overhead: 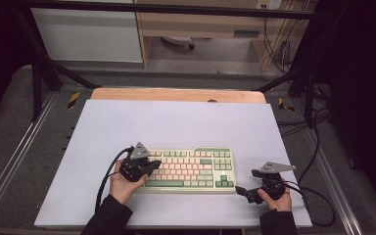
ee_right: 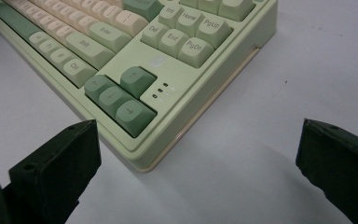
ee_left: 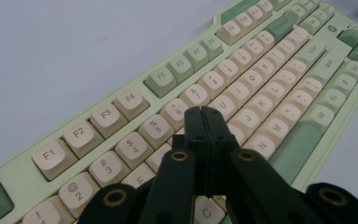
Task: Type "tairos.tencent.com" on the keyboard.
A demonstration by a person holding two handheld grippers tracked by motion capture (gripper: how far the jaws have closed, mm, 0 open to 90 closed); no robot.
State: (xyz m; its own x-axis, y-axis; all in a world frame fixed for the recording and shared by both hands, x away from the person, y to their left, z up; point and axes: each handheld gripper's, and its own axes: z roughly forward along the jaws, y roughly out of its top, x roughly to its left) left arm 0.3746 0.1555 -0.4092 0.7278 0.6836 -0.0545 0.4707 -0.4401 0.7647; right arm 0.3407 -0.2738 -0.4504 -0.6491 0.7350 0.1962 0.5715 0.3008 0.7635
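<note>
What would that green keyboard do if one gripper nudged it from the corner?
The keyboard looks like a stiff, flat slab, so it would probably slide rather than bend or tip. On the smooth white table it may pivot if pushed at one corner. Its raised keys seem likely to give under the shut left gripper.

A pale lavender-white board (overhead: pixel 176 122) covers a light wooden table (overhead: pixel 176 94), whose far edge shows beyond it. A pastel green keyboard with cream and green keycaps (overhead: pixel 196 171) lies flat on the board's near half, slightly right of centre.
</note>
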